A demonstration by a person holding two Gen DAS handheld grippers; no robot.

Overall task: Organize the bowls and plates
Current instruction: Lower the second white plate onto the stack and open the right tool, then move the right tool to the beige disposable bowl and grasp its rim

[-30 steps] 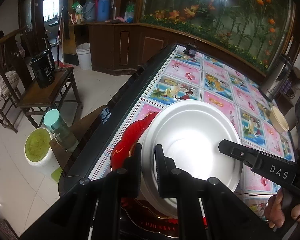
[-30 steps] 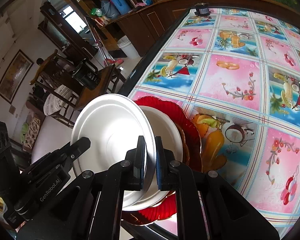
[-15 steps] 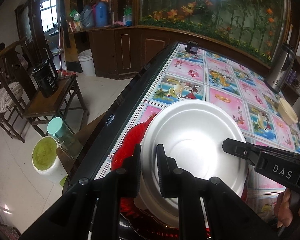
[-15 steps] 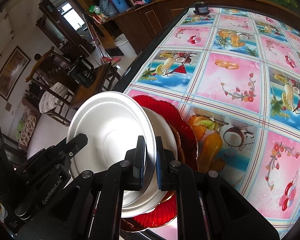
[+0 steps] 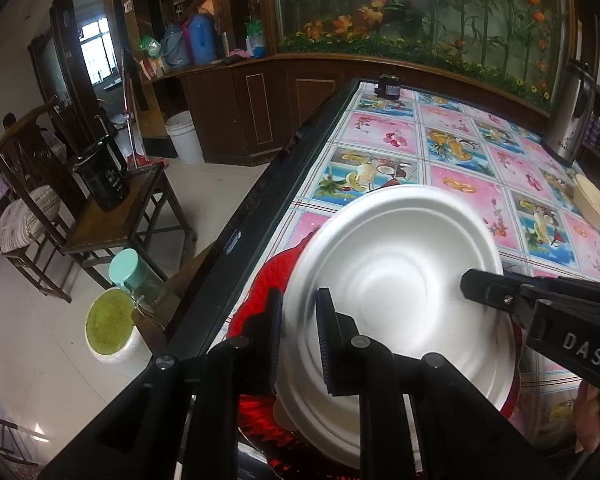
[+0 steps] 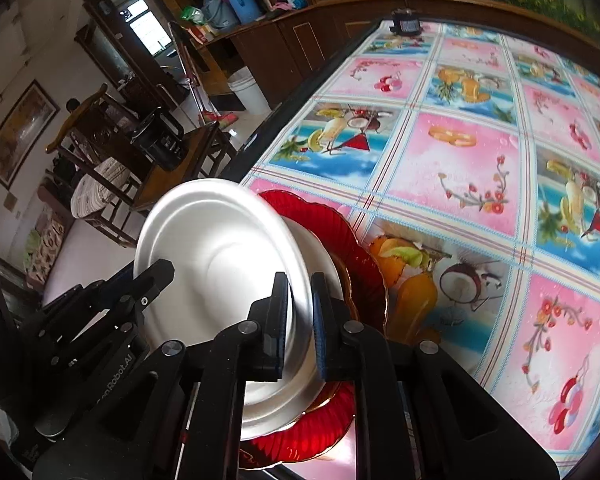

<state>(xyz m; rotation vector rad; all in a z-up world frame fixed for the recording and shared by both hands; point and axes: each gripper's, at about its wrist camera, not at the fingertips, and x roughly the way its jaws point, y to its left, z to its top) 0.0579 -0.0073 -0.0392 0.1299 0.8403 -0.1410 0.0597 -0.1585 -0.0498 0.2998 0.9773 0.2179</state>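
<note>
A white plate [image 5: 400,276] is held tilted above a stack at the table's near left corner. My left gripper [image 5: 299,320] is shut on its near left rim. My right gripper [image 6: 300,312] is shut on its opposite rim, and the plate shows in the right wrist view [image 6: 220,256] too. Below it lie another white plate [image 6: 324,256] and a red scalloped plate [image 6: 340,224], which also shows in the left wrist view [image 5: 268,280]. A cream bowl [image 5: 594,206] sits at the table's right side.
The table has a fruit-pattern cloth [image 6: 460,152] and a black left edge [image 5: 268,196]. A small black device [image 5: 388,86] sits at the far edge and a steel kettle [image 5: 568,112] at the far right. A wooden chair [image 5: 112,216] and jars stand on the floor left.
Both grippers have lifted the white plate a little and tipped it further off the stack. Both stay shut on its rim.
</note>
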